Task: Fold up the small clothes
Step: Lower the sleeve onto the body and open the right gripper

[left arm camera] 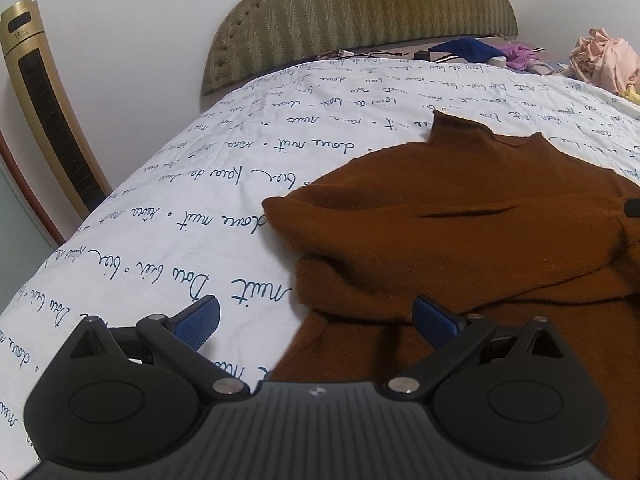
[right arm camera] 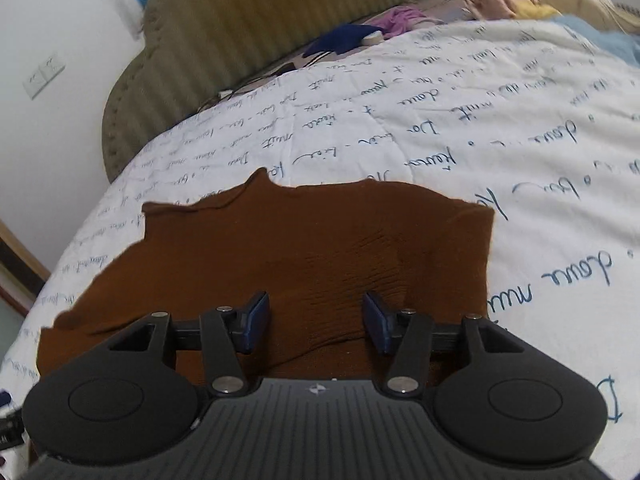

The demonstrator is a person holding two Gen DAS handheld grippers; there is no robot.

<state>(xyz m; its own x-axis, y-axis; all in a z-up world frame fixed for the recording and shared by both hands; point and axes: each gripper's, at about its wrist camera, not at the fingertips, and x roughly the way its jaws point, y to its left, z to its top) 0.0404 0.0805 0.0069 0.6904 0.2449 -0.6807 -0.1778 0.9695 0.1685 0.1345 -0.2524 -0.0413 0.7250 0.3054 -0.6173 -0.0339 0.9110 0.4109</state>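
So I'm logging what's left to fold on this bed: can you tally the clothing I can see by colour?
Brown: 1, the sweater spread flat beneath both open grippers, left gripper, right gripper.
Dark blue: 1, garment by the headboard.
Purple: 1, garment.
Pink: 1, crumpled pile.
Total: 4.

Sweater (left arm camera: 460, 216) flat on quilt (left arm camera: 180, 208), headboard (left arm camera: 360, 24) behind, clothes pile (left arm camera: 604, 64) prob. far right.

A home bedroom is showing here: a bed is lying under a white script-printed quilt (left arm camera: 248, 184), a padded olive headboard (left arm camera: 360, 16) is standing at twelve o'clock, loose clothes (left arm camera: 604, 62) are piling at two o'clock.
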